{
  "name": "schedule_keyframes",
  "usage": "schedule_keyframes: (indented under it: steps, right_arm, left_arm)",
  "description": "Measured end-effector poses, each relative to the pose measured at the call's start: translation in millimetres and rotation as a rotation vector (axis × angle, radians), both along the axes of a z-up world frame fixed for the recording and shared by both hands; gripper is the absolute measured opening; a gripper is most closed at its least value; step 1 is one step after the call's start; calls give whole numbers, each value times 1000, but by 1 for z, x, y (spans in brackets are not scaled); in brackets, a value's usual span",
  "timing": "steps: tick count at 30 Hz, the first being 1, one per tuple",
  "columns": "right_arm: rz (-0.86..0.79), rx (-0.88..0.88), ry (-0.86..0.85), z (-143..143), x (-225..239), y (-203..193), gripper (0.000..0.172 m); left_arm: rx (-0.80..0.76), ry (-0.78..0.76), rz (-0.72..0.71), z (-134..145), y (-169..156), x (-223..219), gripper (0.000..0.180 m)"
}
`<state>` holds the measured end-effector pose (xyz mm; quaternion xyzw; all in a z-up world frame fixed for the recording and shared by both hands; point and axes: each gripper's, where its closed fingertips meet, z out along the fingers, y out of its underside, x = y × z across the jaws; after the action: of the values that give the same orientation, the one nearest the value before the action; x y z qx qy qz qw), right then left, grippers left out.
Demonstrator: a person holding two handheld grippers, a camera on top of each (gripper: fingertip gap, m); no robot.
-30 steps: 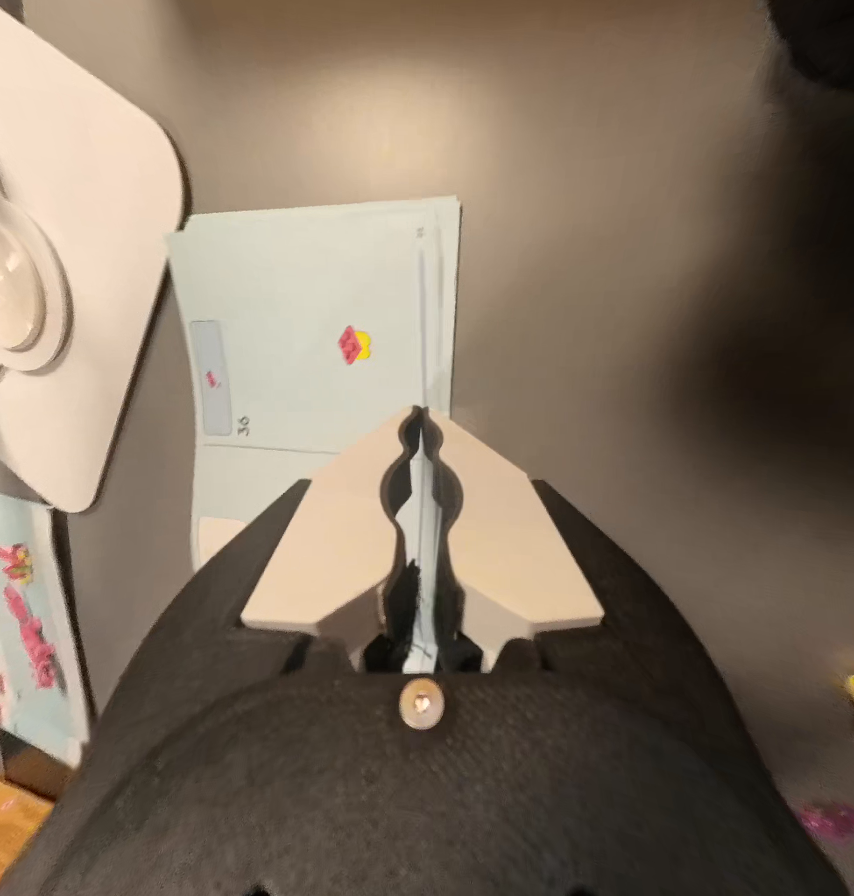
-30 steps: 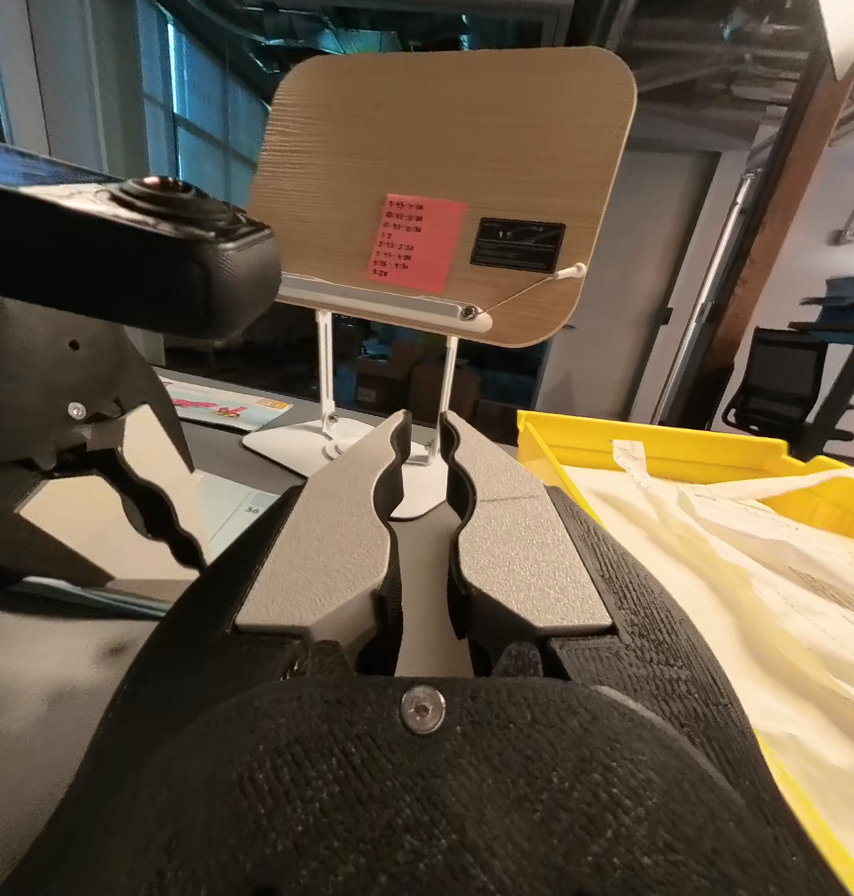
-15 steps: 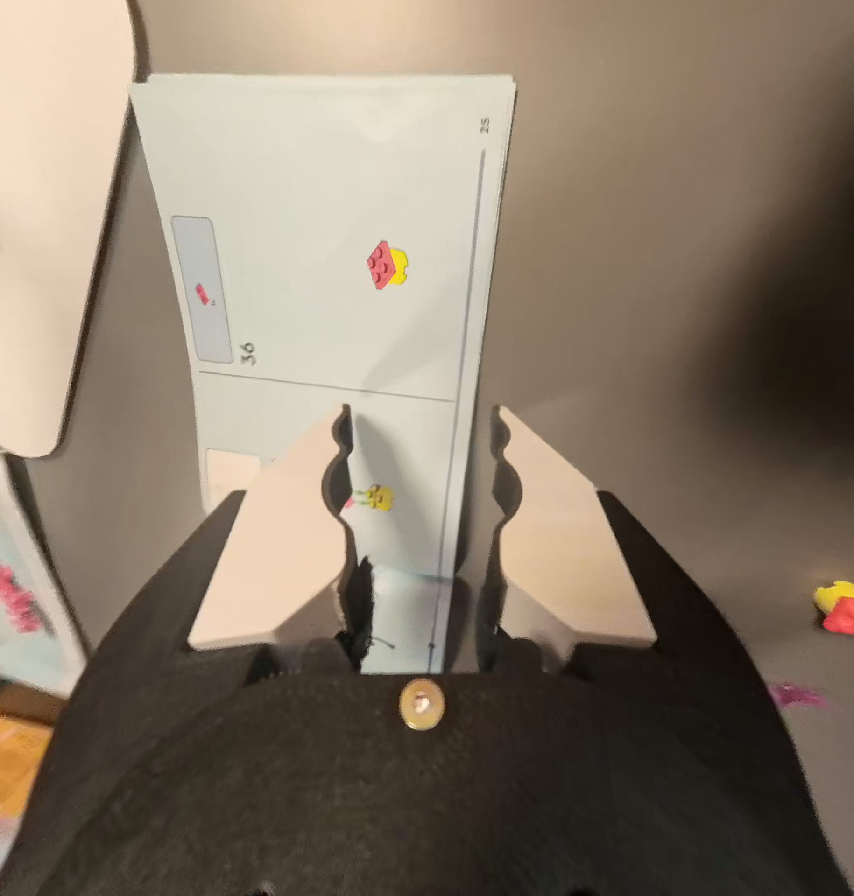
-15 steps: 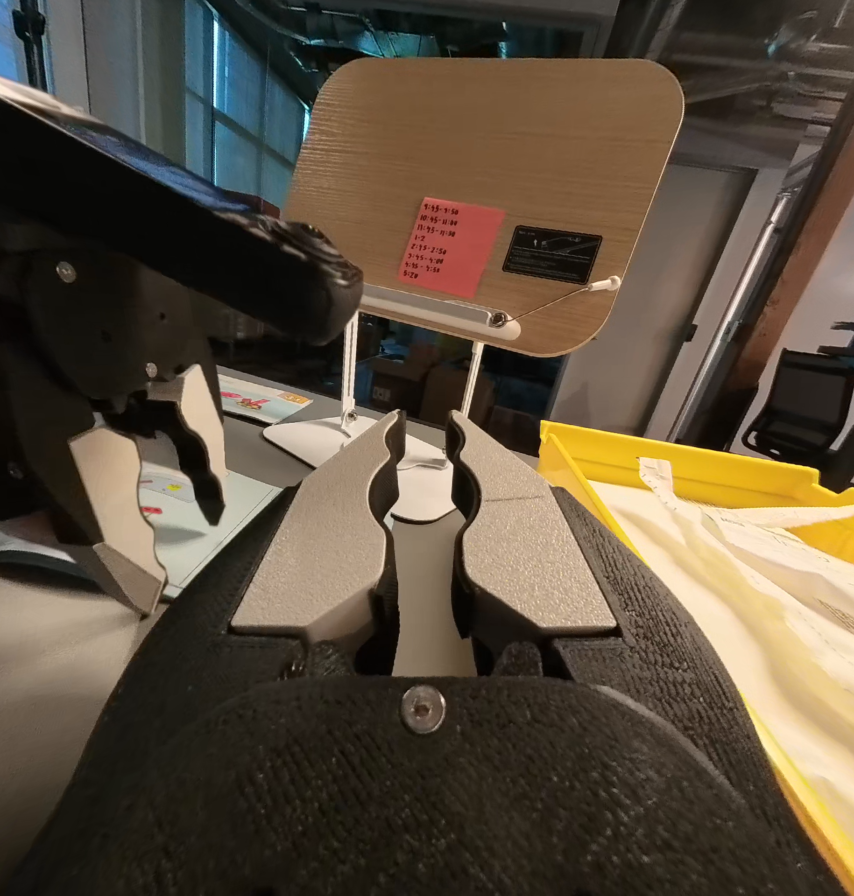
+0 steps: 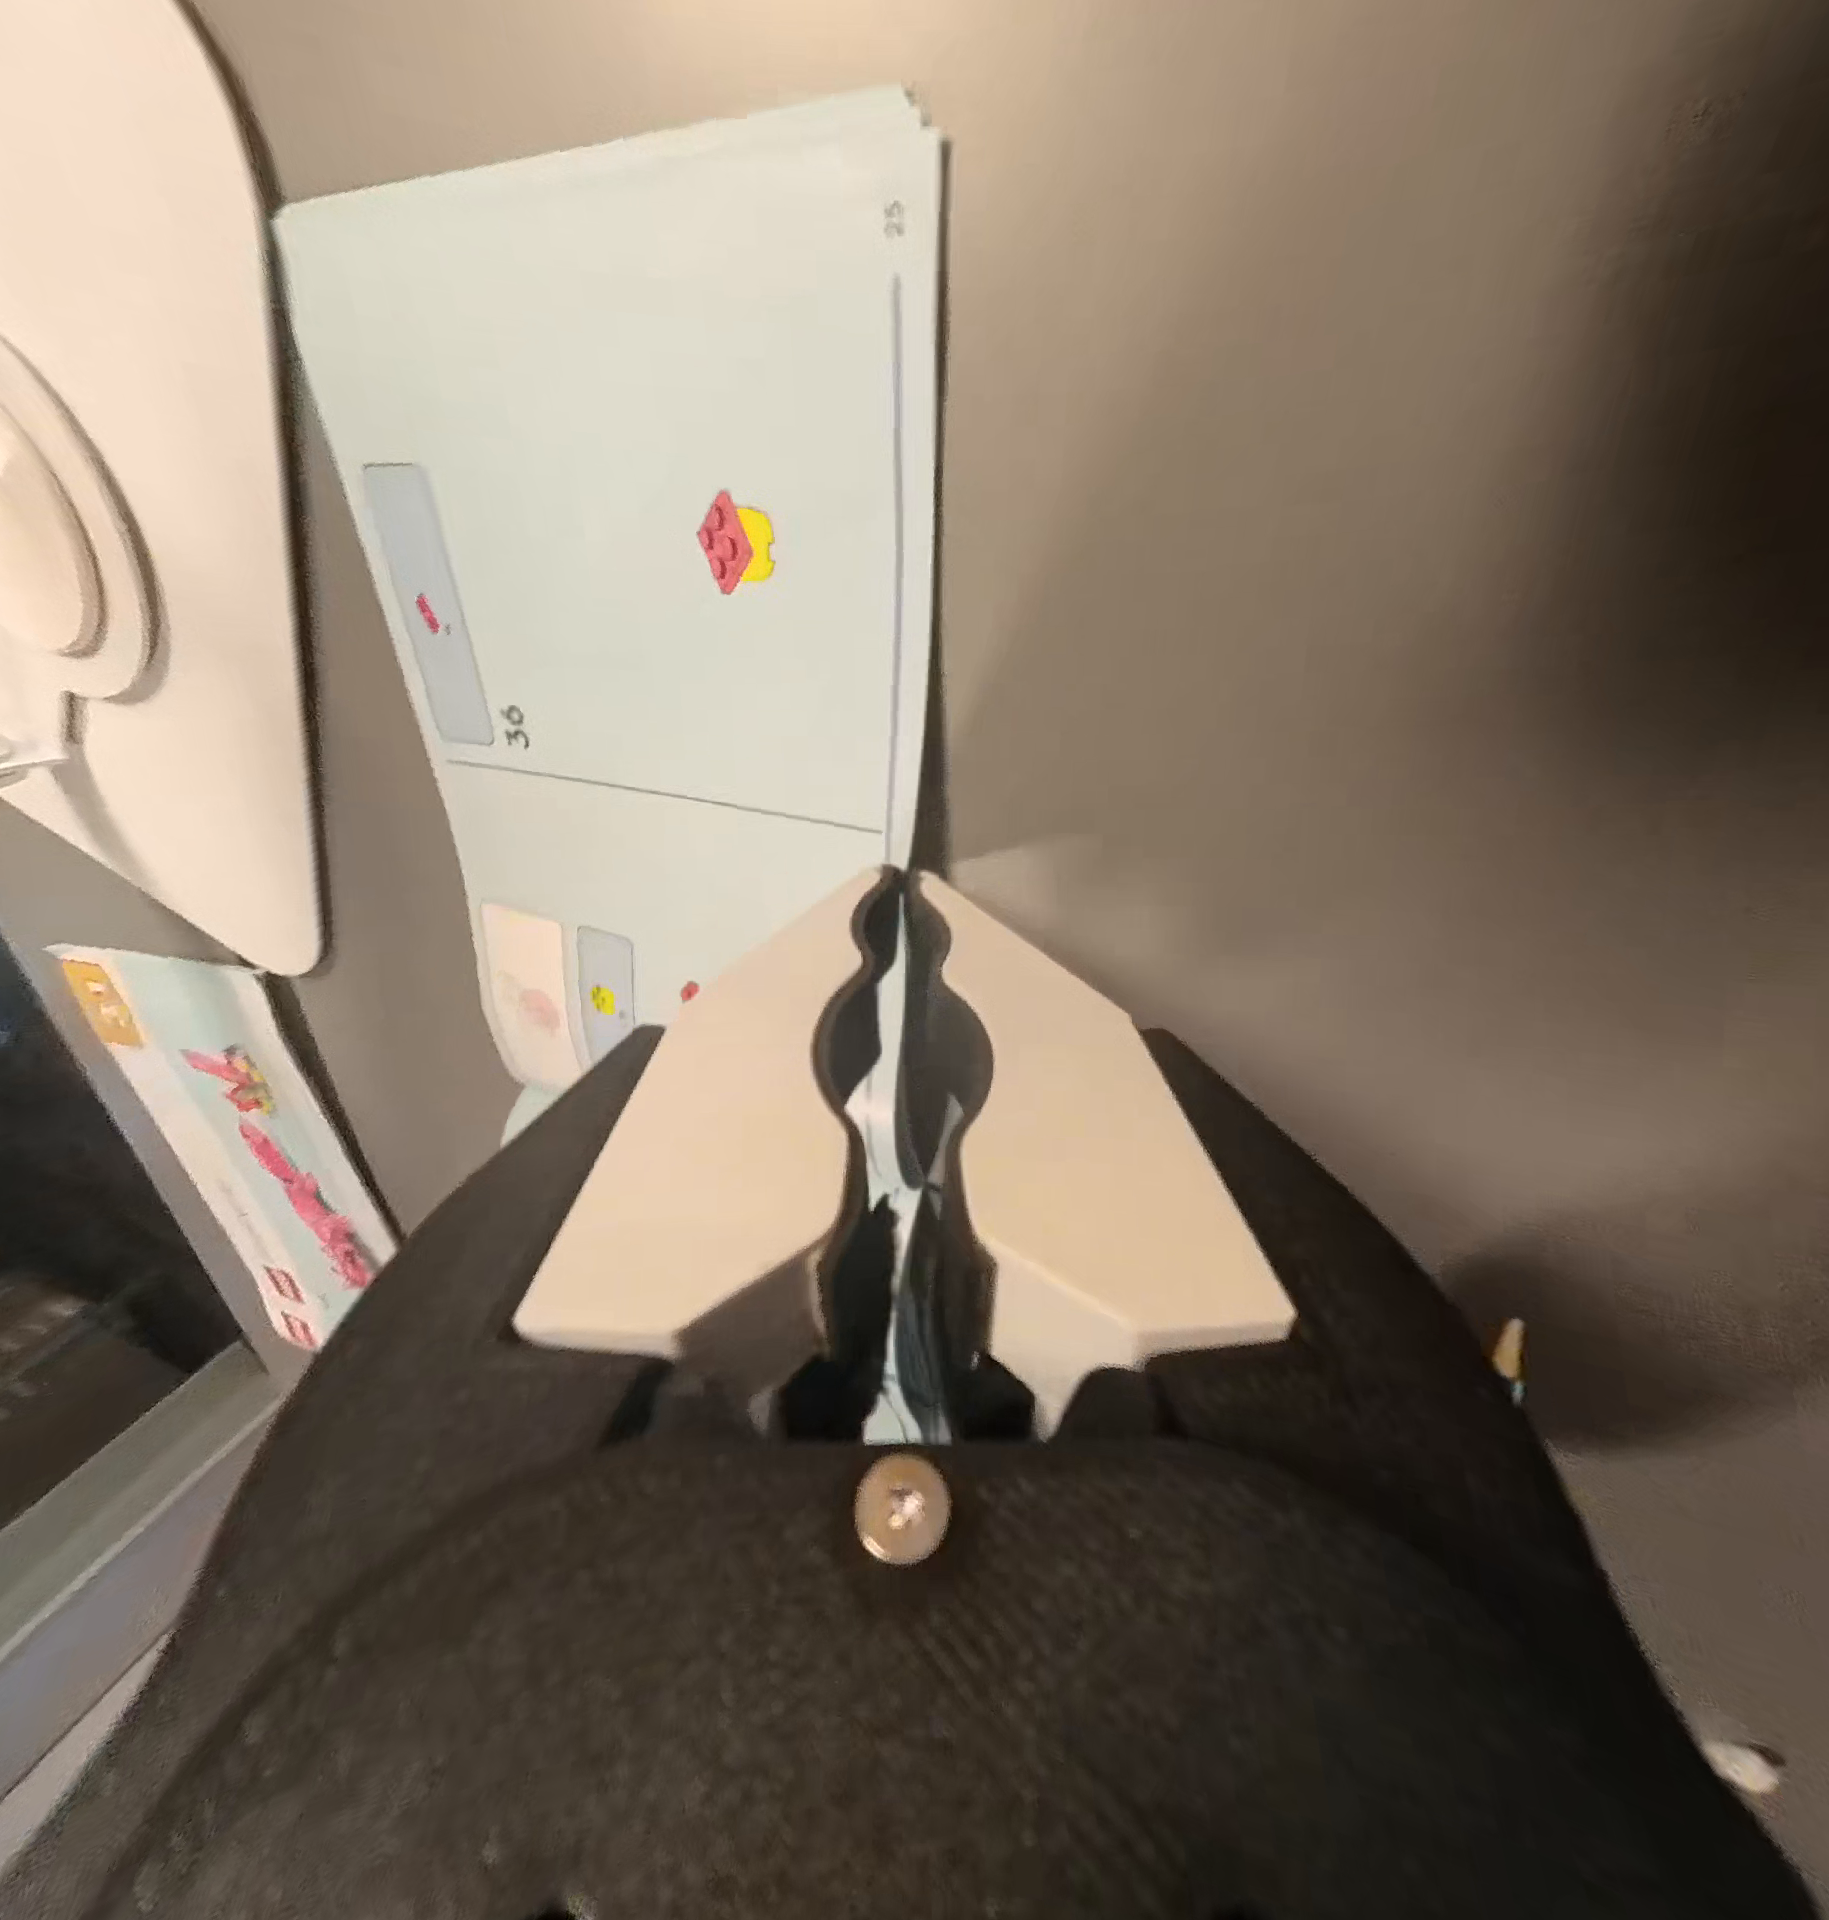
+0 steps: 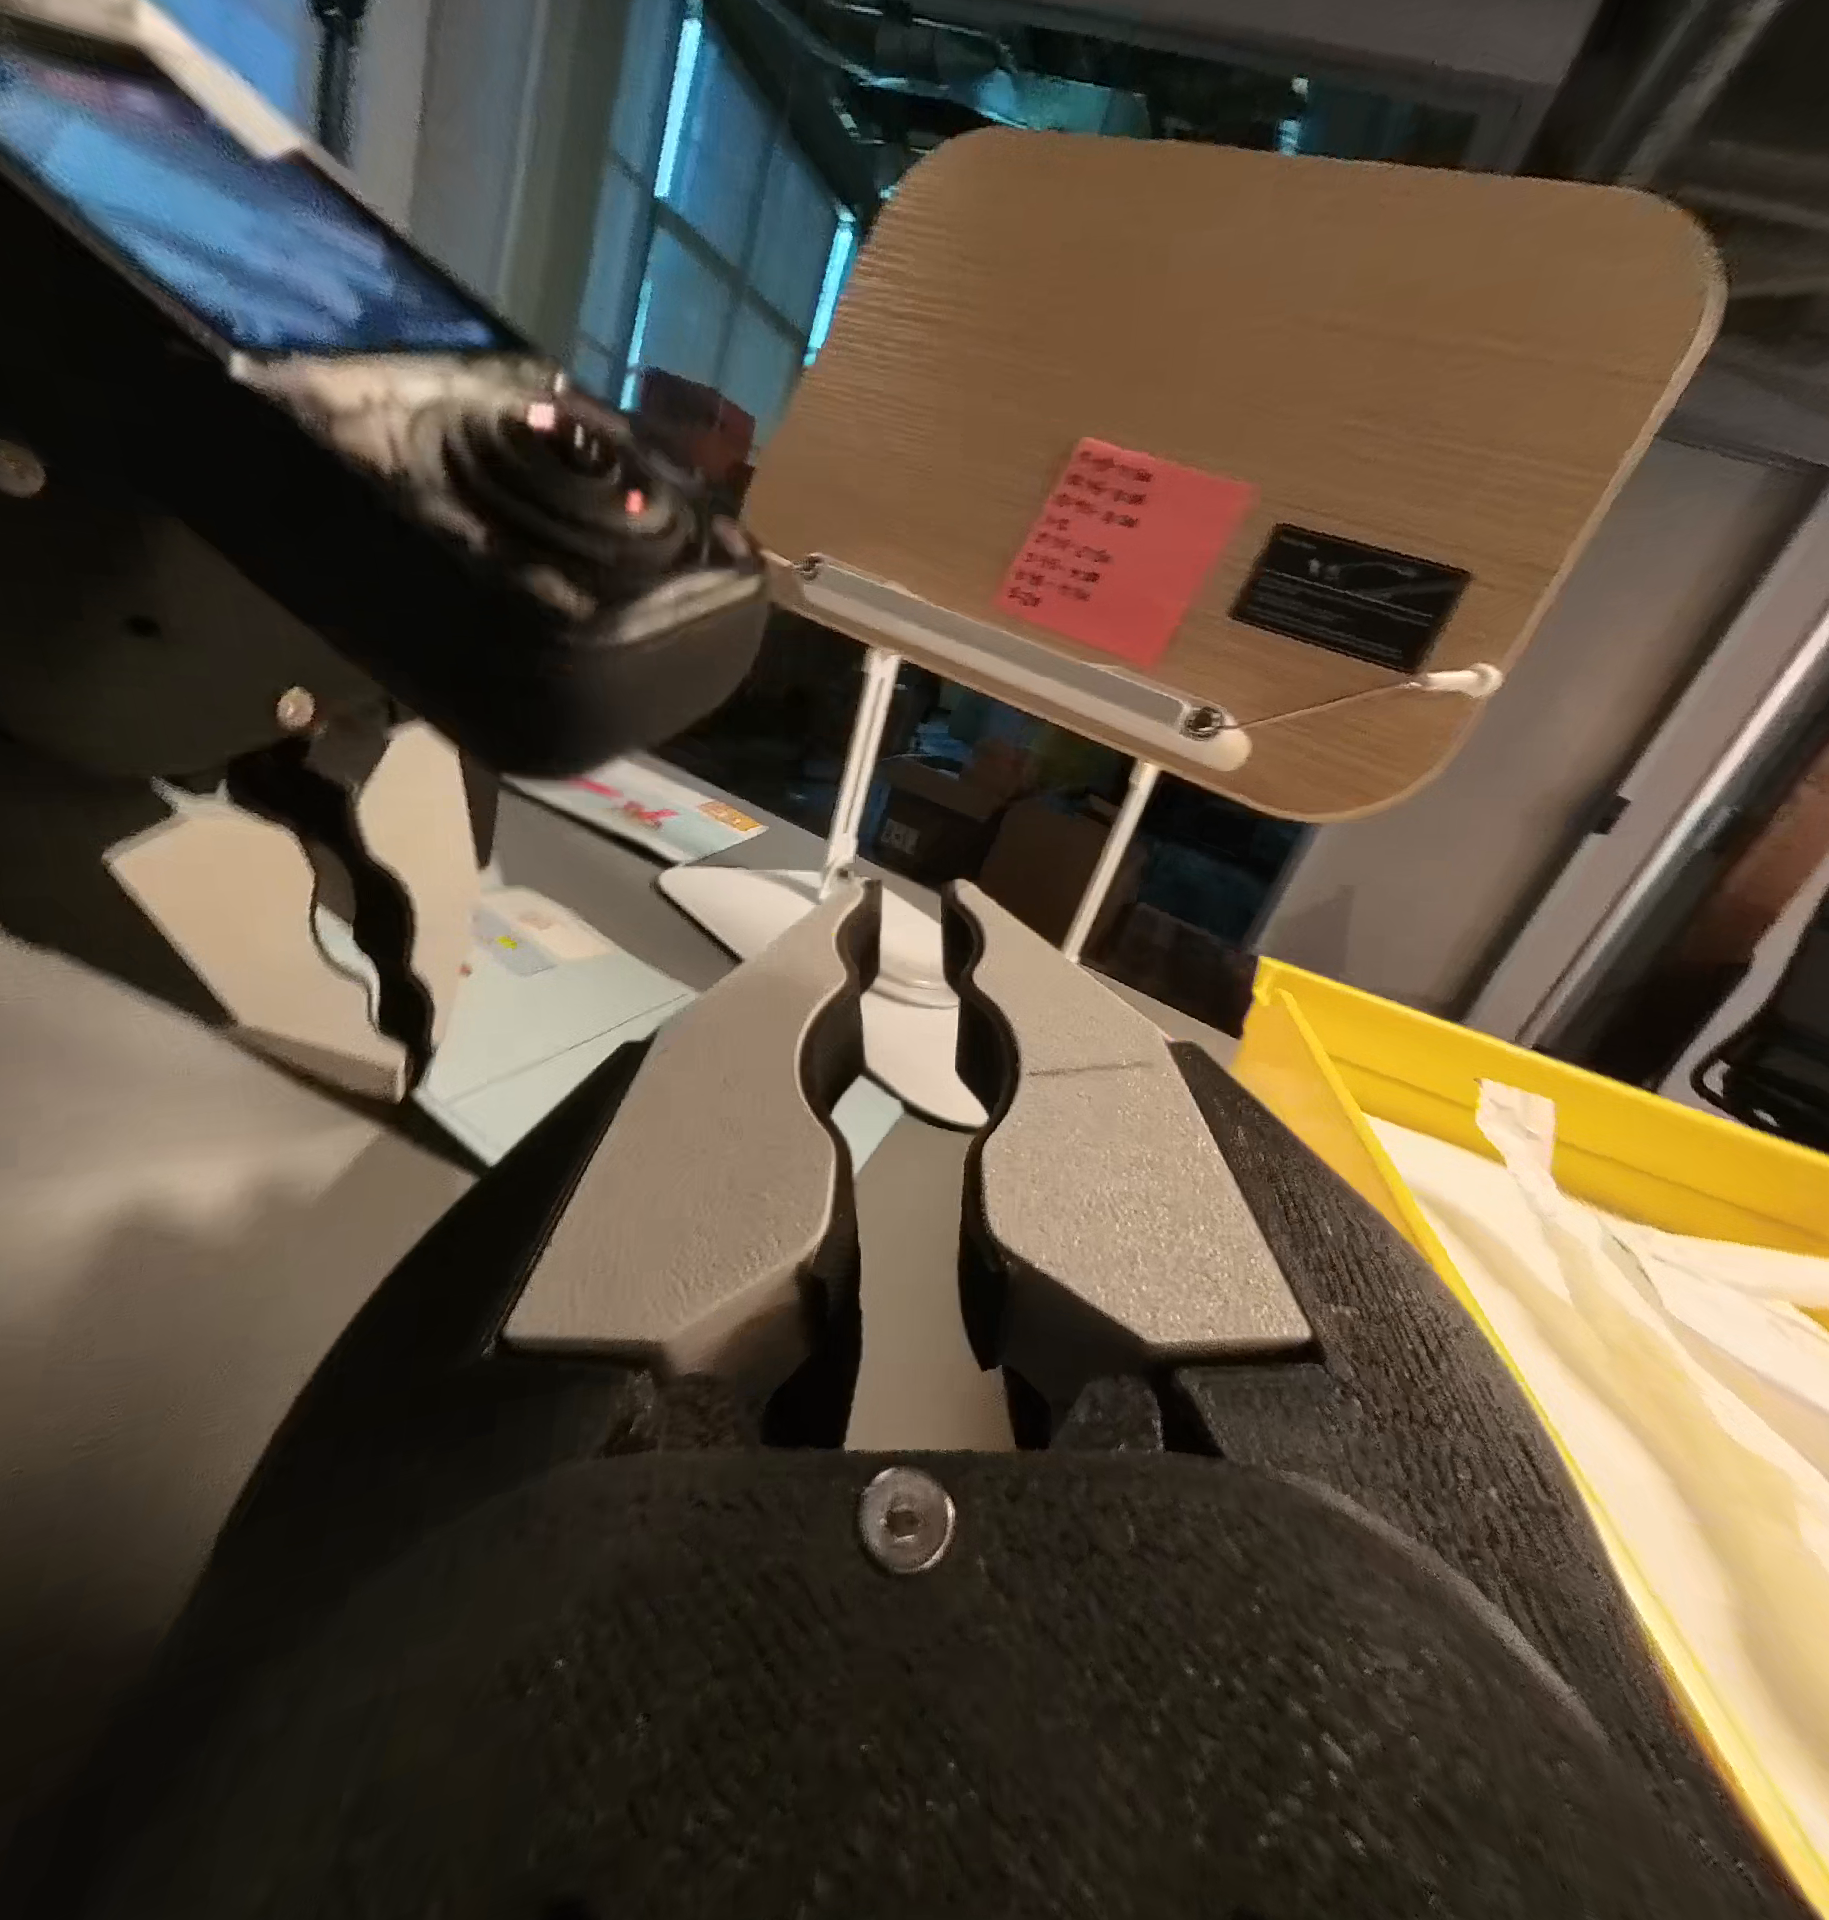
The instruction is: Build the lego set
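**Left claw pinching booklet page**

We note the left claw pressed together on the right edge of a page of the pale blue booklet, which lies on the grey tabletop beside the white stand base. Right claw slightly spread, bare, near the yellow bin.

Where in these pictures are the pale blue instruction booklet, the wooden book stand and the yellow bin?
pale blue instruction booklet (image 5: 619, 416): left wrist view, on the open page above the printed brick.
wooden book stand (image 6: 1253, 343): right wrist view, on its tilted wooden board.
yellow bin (image 6: 1512, 1081): right wrist view, on its far wall.
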<state>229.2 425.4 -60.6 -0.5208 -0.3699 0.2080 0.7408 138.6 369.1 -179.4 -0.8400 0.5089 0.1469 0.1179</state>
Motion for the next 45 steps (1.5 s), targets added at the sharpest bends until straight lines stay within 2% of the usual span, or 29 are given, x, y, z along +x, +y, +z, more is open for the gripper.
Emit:
schedule_keyframes:
  steps: [5,9,13,18,22,24,27,30,34,36,40,43,45]
  right_arm:
    - [145,9,-155,-20,-24,-15,31]
    - [269,94,-268,-31,-42,-41,42]
    - [272,144,-497,-63,-59,-47,53]
    - [103,268,-690,-81,-67,-26,37]
    - [38,372,-669,-69,-72,-23,8]
    - [22,384,-652,-66,-71,-22,2]
    - [-8,397,-633,-60,-68,-21,0]
    - [-44,402,-628,-57,-64,-18,0]
    - [-72,450,-624,-52,-63,-20,0]
    - [-86,482,-625,-50,-63,-21,0]
    - [-103,531,-626,-46,-62,-26,0]
    - [-97,555,-627,-44,-63,-34,1]
    - [-83,568,-631,-44,-67,-41,1]
  left_arm:
    - [65,-58,11,12,-3,-19,0]
    - [146,-118,38,21,-7,-35,0]
    - [225,-215,68,29,-10,-45,0]
    - [262,-322,84,35,-17,-50,0]
    - [345,-381,74,45,-21,-52,0]
    - [372,-421,87,48,-22,-51,0]
    - [432,-510,108,56,-24,-45,0]
    - [480,-595,106,65,-23,-35,18]
    - [516,-583,14,67,-21,-26,29]
    - [554,-570,-29,70,-19,-25,30]
    - [541,-649,-97,65,-16,-13,28]
    - [529,-582,-131,53,-10,-18,21]
    - [553,-619,-163,55,-10,-15,20]
